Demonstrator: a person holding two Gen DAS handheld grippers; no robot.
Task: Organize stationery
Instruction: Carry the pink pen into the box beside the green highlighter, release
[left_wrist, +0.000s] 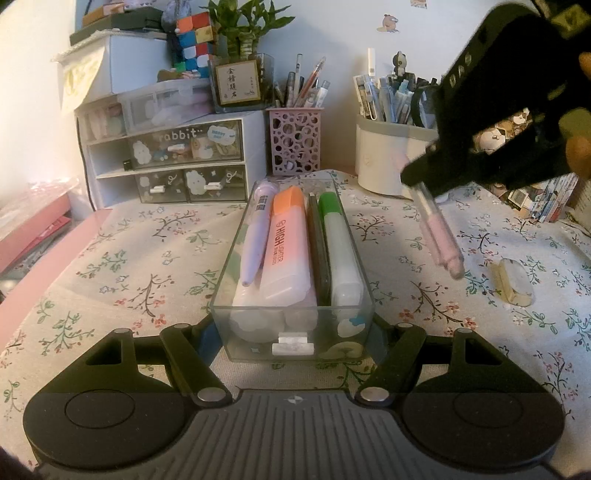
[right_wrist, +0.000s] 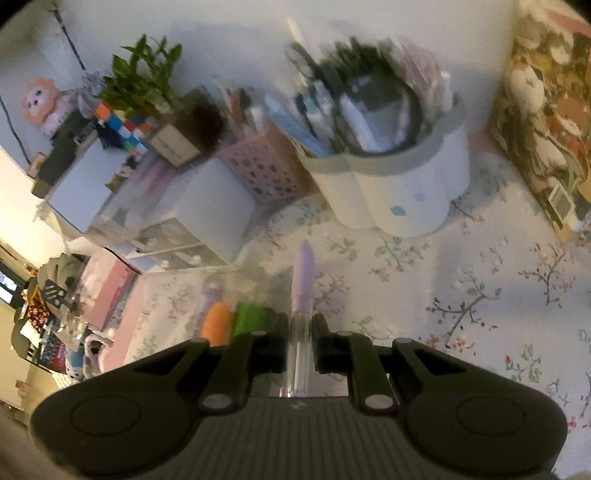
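A clear plastic tray (left_wrist: 231, 251) lies on the flowered cloth, and my left gripper (left_wrist: 295, 332) is shut on its near end, one finger on each side wall. Inside it lie a lilac pen (left_wrist: 255, 236), an orange highlighter (left_wrist: 286, 243), a dark pen (left_wrist: 317, 243) and a green highlighter (left_wrist: 340, 243). To the tray's right, above the cloth, my right gripper (left_wrist: 424, 181) (right_wrist: 299, 332) is shut on the clear barrel of a pen with a lilac-pink end (left_wrist: 441, 240) (right_wrist: 303, 280). That end points away from the gripper, towards the cloth.
At the back stand a white flower-shaped pen pot (left_wrist: 384, 158) (right_wrist: 391, 195), a pink perforated pen pot (left_wrist: 294, 142) and a small drawer unit (left_wrist: 166, 162). A small clear-and-tan object (left_wrist: 511, 282) lies on the cloth at right. Books (left_wrist: 535, 199) stand at the far right.
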